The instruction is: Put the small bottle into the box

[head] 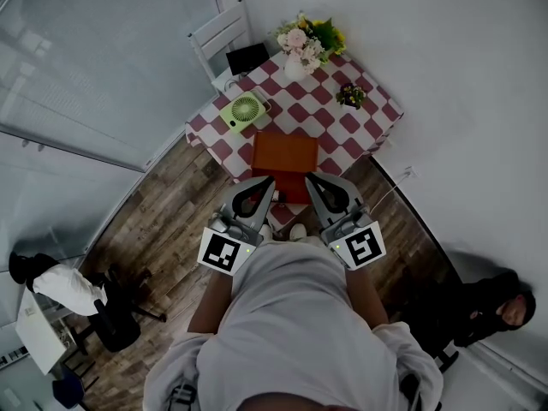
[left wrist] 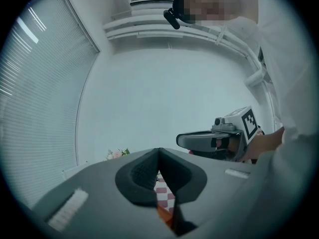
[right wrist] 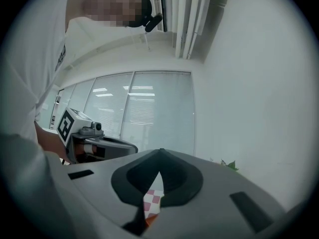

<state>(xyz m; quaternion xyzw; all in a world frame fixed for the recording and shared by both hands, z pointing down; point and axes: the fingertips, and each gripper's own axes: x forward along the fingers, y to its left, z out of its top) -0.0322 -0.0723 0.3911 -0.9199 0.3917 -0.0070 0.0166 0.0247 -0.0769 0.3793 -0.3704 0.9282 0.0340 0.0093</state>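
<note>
Tools, pair, both clenched on nothing, held level ahead of the chest.
Left tool (head: 269, 181) and right tool (head: 311, 178) side by side, tips together; box (head: 284, 154) just ahead of them at the near edge of the bench (head: 342, 127). Bottle not made out in any view. Advice: find it first, spread one tool wide, approach squarely.
</note>
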